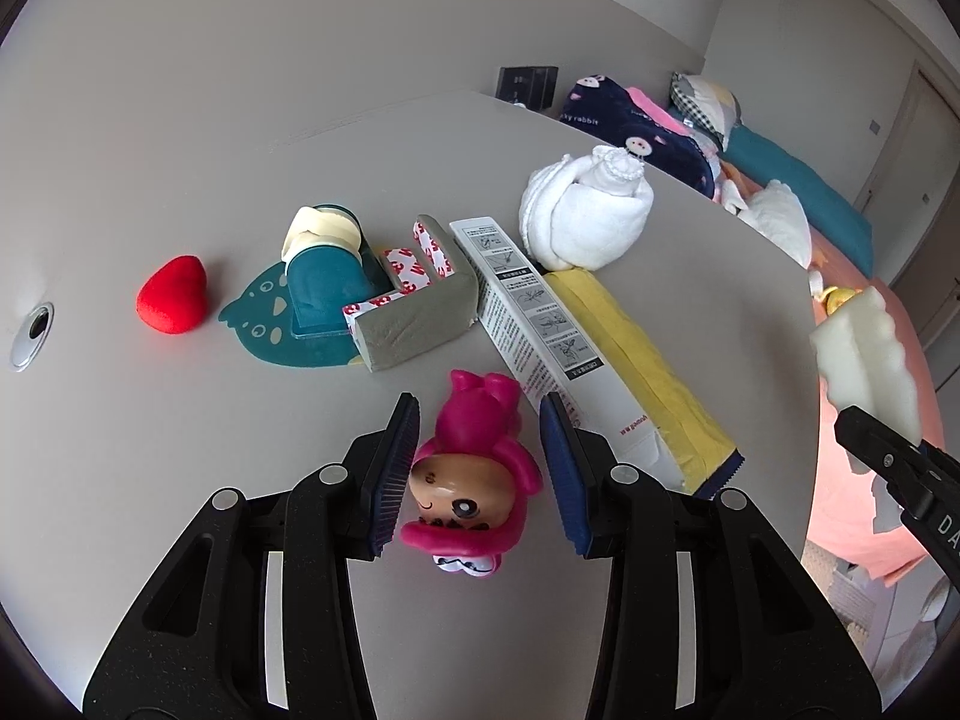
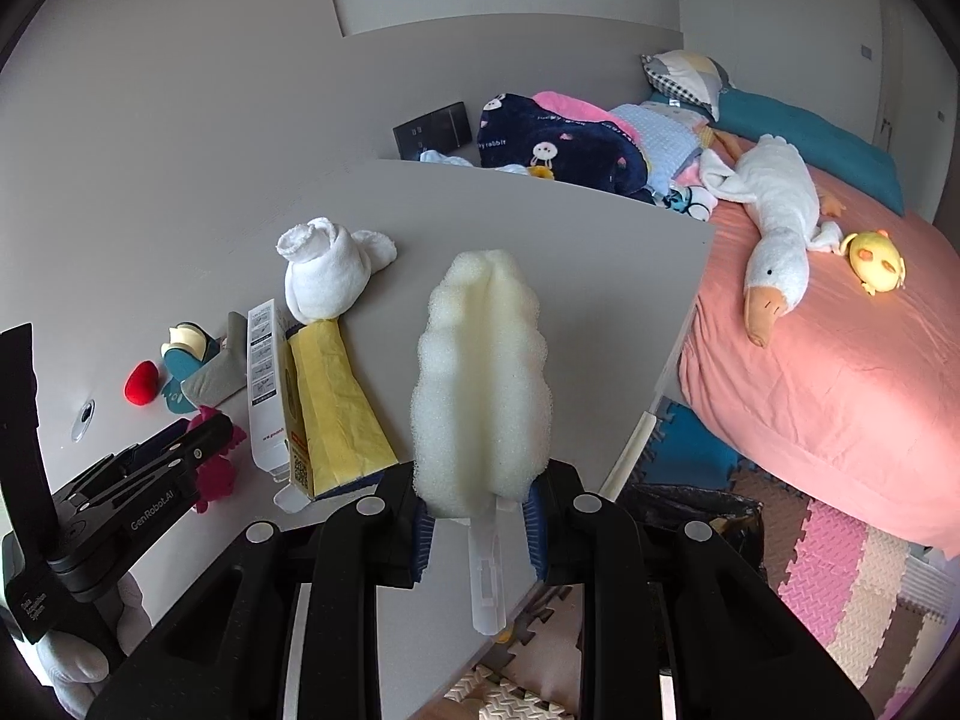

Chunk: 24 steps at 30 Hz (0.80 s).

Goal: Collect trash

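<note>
**Trash collection under way: one piece lifted, several left on the bench**

Right gripper (image 2: 480,531): jaws pinching the lower end of a pale sponge brush (image 2: 480,372), its translucent handle hanging down between them. The brush is held clear of the bench (image 2: 600,252), near the bench's bed-side edge. A dark bag-lined bin (image 2: 702,510) shows on the floor just past the right jaw; it is judged the likely drop point, though its opening is mostly hidden.

Left gripper (image 1: 480,462): jaws spread, one on each side of a pink doll (image 1: 468,474) lying on the bench. The left pad looks to be touching or nearly touching the doll's head; the right pad stands apart from it. The doll is not yet gripped.

Outward from the doll lie a white instruction box (image 1: 528,312) and, just beside it, a yellow paper packet (image 1: 648,360); a grey foam corner guard (image 1: 414,312) with red-printed tape backing; a teal holder (image 1: 324,276) standing on an owl-shaped mat; a red heart (image 1: 173,295); and a rolled white towel (image 1: 585,213) at the far end of the packet.

Progress, as judged: early to middle. One item is in hand but not yet deposited, and no item can be seen inside the bin. The box, packet and corner guard look like packaging waste still to be collected. Whether the doll, heart and towel count as trash cannot be told.
</note>
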Each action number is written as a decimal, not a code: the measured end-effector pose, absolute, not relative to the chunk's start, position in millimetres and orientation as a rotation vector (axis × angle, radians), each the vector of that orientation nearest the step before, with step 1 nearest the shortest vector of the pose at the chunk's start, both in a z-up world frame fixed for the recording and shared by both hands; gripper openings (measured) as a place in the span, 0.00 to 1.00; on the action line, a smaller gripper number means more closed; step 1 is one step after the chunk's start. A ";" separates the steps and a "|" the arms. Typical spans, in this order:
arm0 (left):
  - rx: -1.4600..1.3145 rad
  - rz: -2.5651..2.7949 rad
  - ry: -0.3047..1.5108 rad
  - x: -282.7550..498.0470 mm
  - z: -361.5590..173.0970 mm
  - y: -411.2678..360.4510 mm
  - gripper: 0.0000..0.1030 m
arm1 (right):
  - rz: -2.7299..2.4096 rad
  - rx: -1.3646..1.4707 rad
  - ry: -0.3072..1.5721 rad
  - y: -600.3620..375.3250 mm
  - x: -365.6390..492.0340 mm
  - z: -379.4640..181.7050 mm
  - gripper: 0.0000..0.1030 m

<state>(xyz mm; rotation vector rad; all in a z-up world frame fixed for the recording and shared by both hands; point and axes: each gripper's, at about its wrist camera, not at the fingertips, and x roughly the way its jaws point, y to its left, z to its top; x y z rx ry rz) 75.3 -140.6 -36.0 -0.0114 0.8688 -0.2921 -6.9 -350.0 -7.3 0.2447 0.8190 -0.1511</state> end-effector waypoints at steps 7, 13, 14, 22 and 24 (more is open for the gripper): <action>0.022 -0.322 0.830 62.3 -23.8 -154.7 0.12 | -0.166 0.255 0.804 -358.3 -30.0 -3.7 0.25; -0.029 -0.332 0.852 69.3 -27.9 -145.6 0.03 | -0.185 0.279 0.786 -371.0 -44.4 -0.7 0.25; -0.044 -0.342 0.859 70.7 -28.4 -143.9 0.02 | -0.186 0.282 0.788 -372.4 -45.7 -0.7 0.25; -0.113 -0.356 0.887 77.3 -30.4 -136.5 0.03 | -0.196 0.296 0.783 -377.6 -50.7 -1.0 0.25; -0.119 -0.346 0.895 76.7 -30.7 -134.6 0.20 | -0.196 0.298 0.782 -378.1 -51.1 -1.0 0.25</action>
